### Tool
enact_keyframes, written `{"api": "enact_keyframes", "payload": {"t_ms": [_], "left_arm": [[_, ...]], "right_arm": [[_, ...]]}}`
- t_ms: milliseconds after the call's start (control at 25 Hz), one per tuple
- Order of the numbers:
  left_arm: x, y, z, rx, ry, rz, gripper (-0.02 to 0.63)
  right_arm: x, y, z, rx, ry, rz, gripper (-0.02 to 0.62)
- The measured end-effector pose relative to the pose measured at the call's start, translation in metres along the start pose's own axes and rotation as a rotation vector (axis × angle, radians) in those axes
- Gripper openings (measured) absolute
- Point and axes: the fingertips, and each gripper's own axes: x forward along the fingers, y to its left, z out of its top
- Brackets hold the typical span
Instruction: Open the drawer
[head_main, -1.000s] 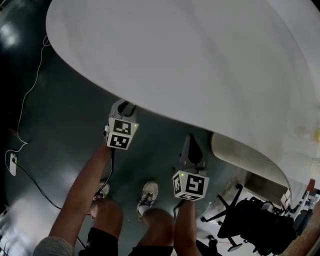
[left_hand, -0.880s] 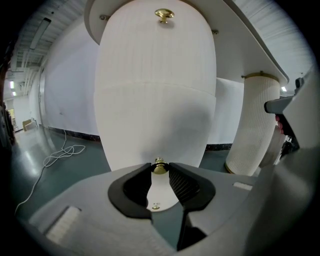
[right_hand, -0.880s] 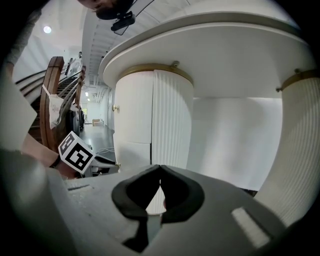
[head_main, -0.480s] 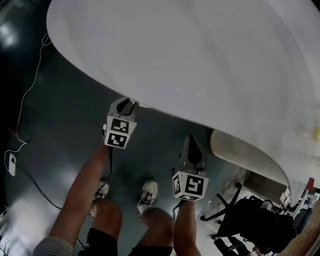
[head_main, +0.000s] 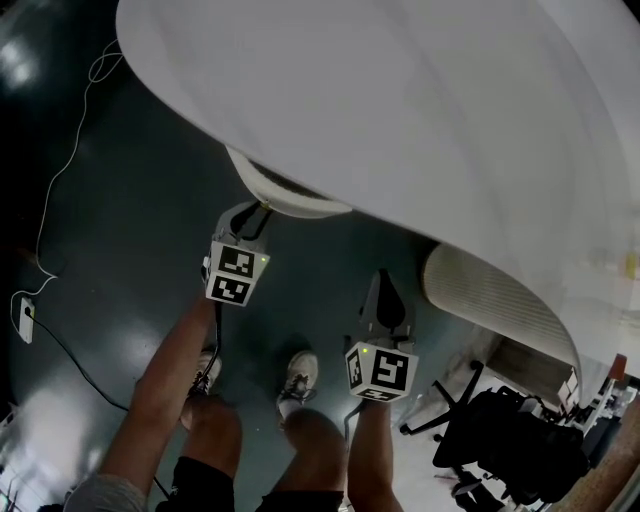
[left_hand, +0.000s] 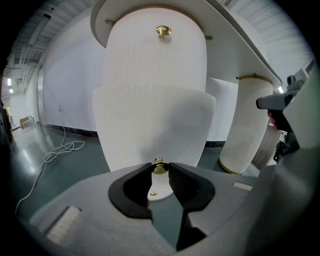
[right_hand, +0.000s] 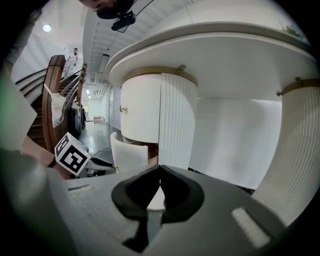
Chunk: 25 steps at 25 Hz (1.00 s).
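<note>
Left gripper (left_hand: 160, 172) is clamped on the small brass knob (left_hand: 159, 164) of the drawer (left_hand: 155, 125), lined up square to the front so the pull runs straight. The drawer is part-open, poking out from under the white table (head_main: 420, 120) on the left. Right gripper (right_hand: 159, 175) has jaws together and empty, parked near right, clear of the drawer's path.

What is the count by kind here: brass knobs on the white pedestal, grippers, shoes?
Brass knobs: 2, the upper knob and the lower knob, which the left gripper clamps
Grippers: 2, the left gripper and the right gripper, shut on nothing
Shoes: 2, the left shoe and the right shoe
Total: 6
</note>
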Motion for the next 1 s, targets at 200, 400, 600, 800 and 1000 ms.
{"api": "enact_keyframes", "payload": {"t_ms": [200,400,600,800,1000], "left_arm": [[-0.021,-0.003,-0.014,-0.008,0.041,-0.005,0.115],[-0.040,-0.007,-0.030,-0.008,0.077,-0.009,0.115],[-0.061,-0.008,-0.044,-0.016,0.110,-0.005,0.115],[-0.081,-0.010,-0.058,-0.018,0.150,-0.001,0.115],[-0.096,-0.013,-0.070,-0.020,0.177,-0.001,0.115]], "right_arm": [[-0.014,0.013,0.001,0.007,0.024,0.014,0.003],[-0.027,0.025,-0.002,0.015,0.043,0.023,0.003],[-0.042,0.037,-0.004,0.019,0.058,0.028,0.003],[-0.058,0.046,-0.004,0.022,0.071,0.035,0.003],[-0.073,0.052,-0.008,0.014,0.088,0.045,0.003]]}}
